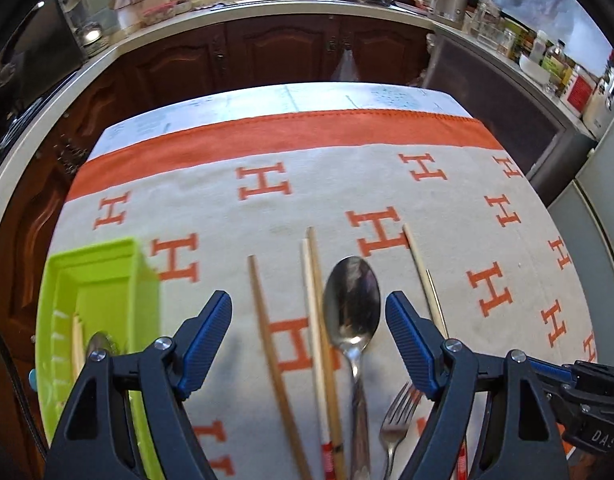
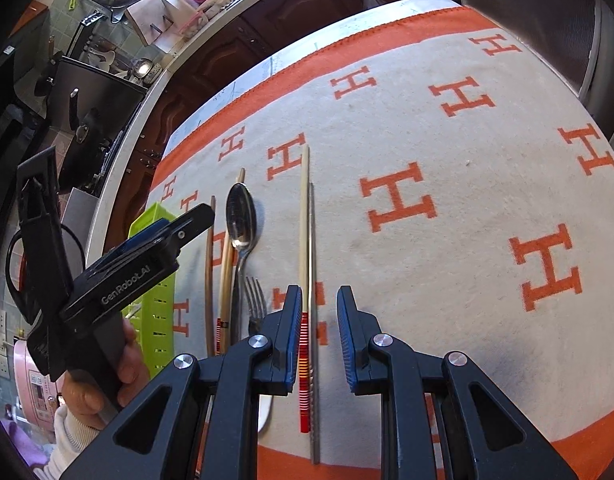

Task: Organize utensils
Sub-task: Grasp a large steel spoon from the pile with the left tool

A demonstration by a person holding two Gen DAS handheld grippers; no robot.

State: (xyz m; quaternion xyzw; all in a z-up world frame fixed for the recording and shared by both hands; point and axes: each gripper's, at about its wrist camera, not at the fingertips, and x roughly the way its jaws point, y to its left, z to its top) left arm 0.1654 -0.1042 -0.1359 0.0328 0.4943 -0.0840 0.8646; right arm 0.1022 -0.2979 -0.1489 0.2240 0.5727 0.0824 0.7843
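Note:
Utensils lie side by side on the orange-and-cream H-patterned cloth (image 1: 447, 208). My left gripper (image 1: 307, 304) stands open above a metal spoon (image 1: 351, 300), with two wooden chopsticks (image 1: 319, 320) just left of the spoon and a third (image 1: 267, 328) further left. A fork (image 1: 395, 420) lies by the right finger. The green tray (image 1: 103, 280) at the left holds a few utensils. My right gripper (image 2: 319, 294) hovers with a narrow gap over a red-striped chopstick (image 2: 304, 360) and a metal chopstick (image 2: 313, 280), and neither is gripped. A hand (image 2: 123, 360) carries the left gripper (image 2: 187, 220) above the spoon (image 2: 241, 216).
Past the table's far edge (image 1: 267, 96) run dark wooden cabinets (image 1: 267, 48) and a cluttered counter. A grey appliance (image 1: 507, 92) stands at the right. A white object (image 2: 265, 412) shows under my right gripper's left finger. The cloth's right half (image 2: 467, 200) carries no utensils.

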